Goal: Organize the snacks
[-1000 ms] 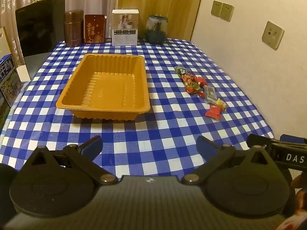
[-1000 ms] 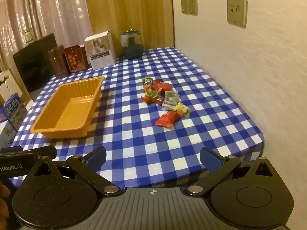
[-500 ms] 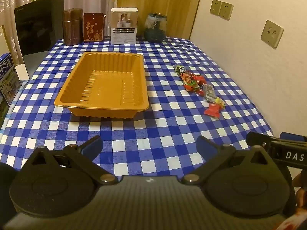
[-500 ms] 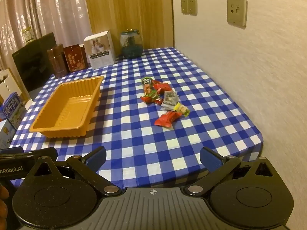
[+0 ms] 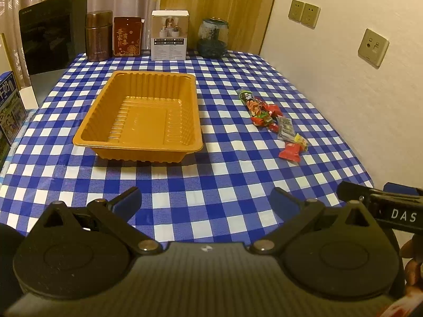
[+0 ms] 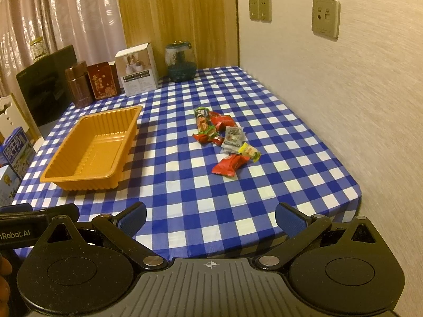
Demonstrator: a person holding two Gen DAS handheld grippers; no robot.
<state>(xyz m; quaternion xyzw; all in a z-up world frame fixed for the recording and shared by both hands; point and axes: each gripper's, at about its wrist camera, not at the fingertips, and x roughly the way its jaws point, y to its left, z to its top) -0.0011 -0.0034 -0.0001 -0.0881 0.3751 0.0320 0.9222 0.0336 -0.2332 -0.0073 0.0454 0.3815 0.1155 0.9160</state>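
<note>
From my right tool's camera, an orange ribbed plastic tray (image 6: 90,150) sits upright on the desk at ten o'clock, with nothing in it. At twelve o'clock, well apart from it, the wrapped snacks (image 6: 224,140) lie flat in a loose cluster: red packets, a grey one, a yellow one, a green-topped one.

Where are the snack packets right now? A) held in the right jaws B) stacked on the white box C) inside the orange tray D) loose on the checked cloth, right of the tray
D: the snack packets lie loose on the checked cloth, to the right of the orange tray, which holds nothing.
</note>
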